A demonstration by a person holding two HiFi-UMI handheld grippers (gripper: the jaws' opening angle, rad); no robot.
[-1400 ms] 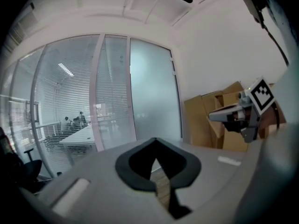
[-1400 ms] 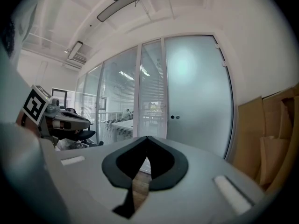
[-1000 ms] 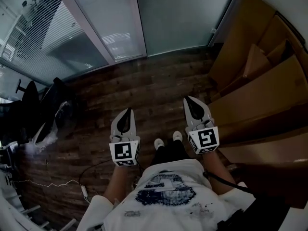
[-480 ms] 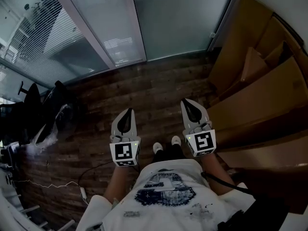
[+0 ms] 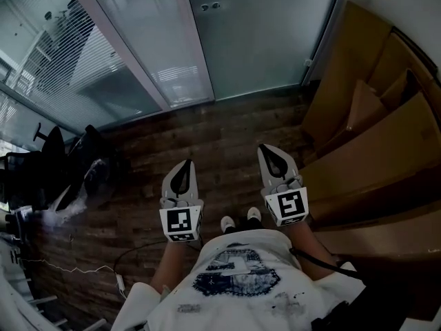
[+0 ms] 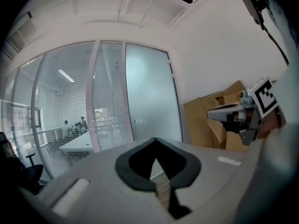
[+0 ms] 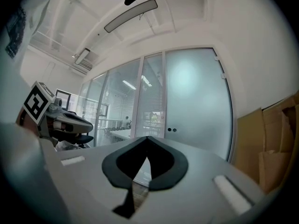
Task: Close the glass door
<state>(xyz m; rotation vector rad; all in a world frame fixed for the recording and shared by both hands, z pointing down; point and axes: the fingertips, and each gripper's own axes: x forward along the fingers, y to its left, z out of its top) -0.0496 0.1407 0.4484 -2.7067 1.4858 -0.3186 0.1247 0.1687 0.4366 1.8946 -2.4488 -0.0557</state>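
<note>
Closest to the camera, a white printed T-shirt (image 5: 238,274) fills the bottom of the head view, and two pale shoes (image 5: 227,223) stand on the dark wooden floor (image 5: 207,133) just ahead of it. Out in front of the body, the left gripper (image 5: 182,174) and the right gripper (image 5: 275,161) are held side by side, well apart, both pointing towards the far wall. Each gripper's own view shows its jaw tips meeting at a point, with only the leaf-shaped hollow between the black pads and nothing caught in it: both are closed and empty.

Low on the left, a thin cable (image 5: 69,267) trails over the boards, and further along that side stands a dark office chair (image 5: 43,143) among black clutter that is too dim to sort out. On the right, flattened cardboard boxes (image 5: 372,116) lean in a stack.

Beyond the grippers and untouched by either, the frosted glass door (image 5: 269,40) fills the far wall, two small round fittings (image 5: 210,7) near its left edge. It appears to sit flush in its frame, though the wide lens bends the lines. Left of it runs a glass partition (image 5: 138,54) with slatted blinds (image 5: 41,54) behind.
</note>
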